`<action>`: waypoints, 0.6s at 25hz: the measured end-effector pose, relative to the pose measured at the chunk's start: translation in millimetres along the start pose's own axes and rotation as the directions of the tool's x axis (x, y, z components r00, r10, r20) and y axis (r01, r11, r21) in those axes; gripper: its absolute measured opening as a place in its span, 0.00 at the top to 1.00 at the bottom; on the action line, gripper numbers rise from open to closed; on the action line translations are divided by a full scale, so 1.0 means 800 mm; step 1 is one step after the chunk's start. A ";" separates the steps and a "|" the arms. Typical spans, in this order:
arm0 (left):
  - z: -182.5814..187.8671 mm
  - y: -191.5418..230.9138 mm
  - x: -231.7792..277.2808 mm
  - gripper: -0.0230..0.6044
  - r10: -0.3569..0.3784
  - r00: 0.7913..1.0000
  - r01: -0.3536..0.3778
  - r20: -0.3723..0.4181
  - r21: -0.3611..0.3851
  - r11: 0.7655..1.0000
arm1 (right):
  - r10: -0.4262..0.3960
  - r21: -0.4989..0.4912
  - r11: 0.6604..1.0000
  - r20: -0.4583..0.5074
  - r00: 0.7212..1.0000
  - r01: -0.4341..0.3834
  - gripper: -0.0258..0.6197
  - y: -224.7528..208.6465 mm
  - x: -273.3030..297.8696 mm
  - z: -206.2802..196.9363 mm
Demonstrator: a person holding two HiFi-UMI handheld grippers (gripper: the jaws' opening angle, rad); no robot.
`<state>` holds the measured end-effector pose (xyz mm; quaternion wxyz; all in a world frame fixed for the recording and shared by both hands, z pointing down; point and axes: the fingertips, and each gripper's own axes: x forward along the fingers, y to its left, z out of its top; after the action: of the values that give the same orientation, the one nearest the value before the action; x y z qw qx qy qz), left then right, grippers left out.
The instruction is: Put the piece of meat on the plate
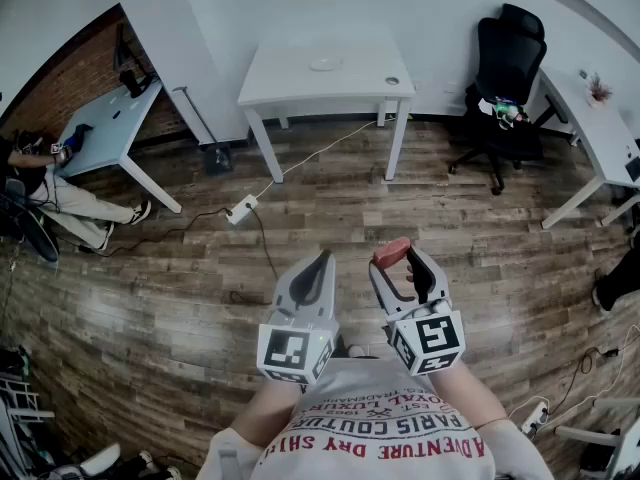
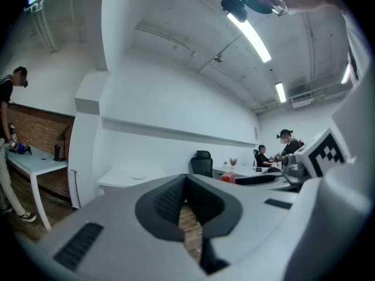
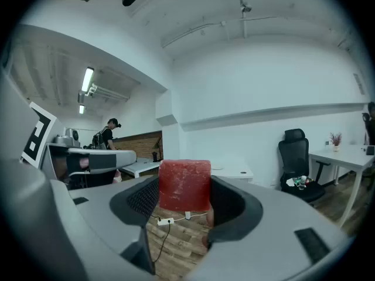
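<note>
Head view looks steeply down; both gripper views face level toward table (image 1: pixel 300 86).

Two hand-held grippers sit side by side over the wooden floor (image 1: pixel 150 308), the left hand-held gripper (image 1: pixel 322 259) beside the right hand-held gripper (image 1: pixel 400 264), with the piece of meat (image 1: pixel 391 251) between the right one's jaws. Ahead, against the far wall, stands a table (image 1: pixel 290 86) bearing a plate (image 1: pixel 325 64). An office chair (image 1: pixel 505 68) stands to its right, and a power strip (image 1: pixel 241 209) lies on the floor before it.
</note>
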<state>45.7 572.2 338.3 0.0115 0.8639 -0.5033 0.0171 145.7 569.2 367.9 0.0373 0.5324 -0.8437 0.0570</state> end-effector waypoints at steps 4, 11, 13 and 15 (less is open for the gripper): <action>0.003 -0.002 0.004 0.97 -0.001 1.000 0.001 0.004 -0.005 1.000 | -0.001 0.002 1.000 0.007 1.000 0.001 0.53 -0.006 0.001 0.006; 0.001 -0.003 0.012 0.97 0.001 1.000 -0.001 -0.002 -0.010 1.000 | 0.003 0.018 1.000 0.023 1.000 -0.003 0.53 -0.014 0.004 0.012; -0.001 -0.003 0.016 0.97 0.001 1.000 -0.001 -0.008 -0.014 1.000 | 0.001 0.034 0.999 0.028 1.000 -0.002 0.53 -0.020 0.004 0.012; -0.002 -0.002 0.020 0.97 0.002 1.000 -0.002 -0.014 -0.013 1.000 | 0.007 0.045 0.999 0.036 0.999 -0.008 0.53 -0.024 0.006 0.014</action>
<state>55.3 559.1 340.9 0.0207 0.8632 -0.5040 0.0196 161.2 555.0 358.7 0.0102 0.5310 -0.8447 0.0667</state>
